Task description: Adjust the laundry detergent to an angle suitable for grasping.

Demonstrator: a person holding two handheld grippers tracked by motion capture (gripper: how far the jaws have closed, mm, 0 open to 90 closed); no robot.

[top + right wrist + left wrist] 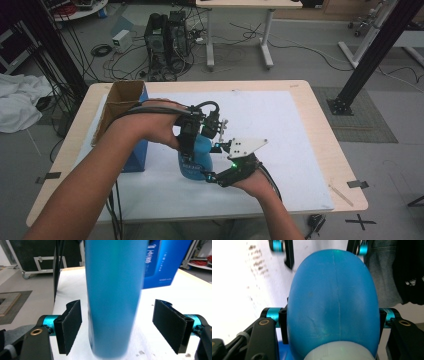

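Left hand-held gripper (pixel 333 322) clamped on blue bottle (pixel 196 159), right hand-held gripper (pixel 117 327) apart around it, bottle label blurred

Blue box (pixel 160 262) behind the right gripper's (pixel 117 327) jaws, pale print on its face, too blurred to read, blue bottle (pixel 196 160) label print illegible

The high view looks forward and down over the bench (pixel 310 165), while both gripper views sit close against the same blue bottle (pixel 196 160), from opposite sides.
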